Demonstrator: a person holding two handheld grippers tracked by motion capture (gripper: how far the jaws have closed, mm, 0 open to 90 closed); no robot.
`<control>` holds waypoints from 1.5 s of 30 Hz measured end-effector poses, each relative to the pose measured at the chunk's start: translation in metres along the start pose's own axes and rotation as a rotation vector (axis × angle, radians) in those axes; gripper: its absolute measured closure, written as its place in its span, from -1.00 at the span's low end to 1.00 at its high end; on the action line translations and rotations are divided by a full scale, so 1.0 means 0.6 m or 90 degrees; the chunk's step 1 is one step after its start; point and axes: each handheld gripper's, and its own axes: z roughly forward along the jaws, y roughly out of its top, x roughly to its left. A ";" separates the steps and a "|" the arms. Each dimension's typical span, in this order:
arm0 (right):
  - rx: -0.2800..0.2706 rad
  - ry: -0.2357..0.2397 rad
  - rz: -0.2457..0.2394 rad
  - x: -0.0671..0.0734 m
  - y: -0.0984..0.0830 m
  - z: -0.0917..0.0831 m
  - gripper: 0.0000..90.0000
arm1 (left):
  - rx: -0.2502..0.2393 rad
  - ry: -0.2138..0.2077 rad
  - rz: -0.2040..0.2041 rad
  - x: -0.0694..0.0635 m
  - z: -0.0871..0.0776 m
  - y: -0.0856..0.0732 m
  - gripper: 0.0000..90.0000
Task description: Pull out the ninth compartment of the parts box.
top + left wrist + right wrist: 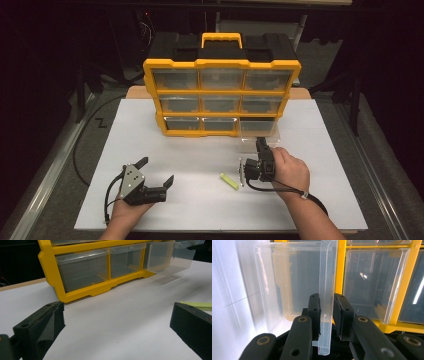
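Note:
A yellow organizer with clear drawers stands upright at the back of the white table. Its bottom right drawer is pulled partway out. My right gripper is shut on that drawer's front lip; in the right gripper view the clear front wall is pinched between the two black pads, gripper. My left gripper rests low at the front left, wide open with nothing between its fingers, gripper. A small yellow-green strip lies flat on the table between the two grippers.
In the left gripper view the organizer's bottom row faces me, with the pulled-out drawer at the upper right and the strip by the right jaw. A black cable runs along the floor at left.

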 end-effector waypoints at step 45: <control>-0.010 0.065 0.032 0.017 -0.019 -0.040 0.08 | 0.005 0.001 0.005 -0.002 0.000 -0.001 -0.99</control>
